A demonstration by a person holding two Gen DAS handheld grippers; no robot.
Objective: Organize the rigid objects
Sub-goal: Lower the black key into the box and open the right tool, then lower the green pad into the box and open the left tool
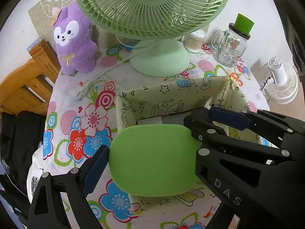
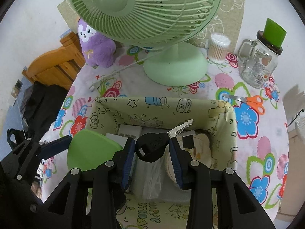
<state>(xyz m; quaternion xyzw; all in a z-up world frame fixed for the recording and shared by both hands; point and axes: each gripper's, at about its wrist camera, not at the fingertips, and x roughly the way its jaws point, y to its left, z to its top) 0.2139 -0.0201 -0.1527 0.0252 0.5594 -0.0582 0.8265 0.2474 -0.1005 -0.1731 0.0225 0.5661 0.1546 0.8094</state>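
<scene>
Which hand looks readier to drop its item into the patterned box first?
Probably the right gripper: its key hangs over the middle of the box. The left gripper's green lid overlaps the box's edge.

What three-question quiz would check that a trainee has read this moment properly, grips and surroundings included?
1. True or false: the right gripper holds the black-headed key above the fabric storage box.
2. Which thing sits between the fingers of the left gripper? A. scissors B. flat green lid C. glass jar
3. Fill in: the orange-handled scissors lie on the floral tablecloth, to the right of the ____.

Key: 1 true. 2 B, the flat green lid. 3 box.
</scene>
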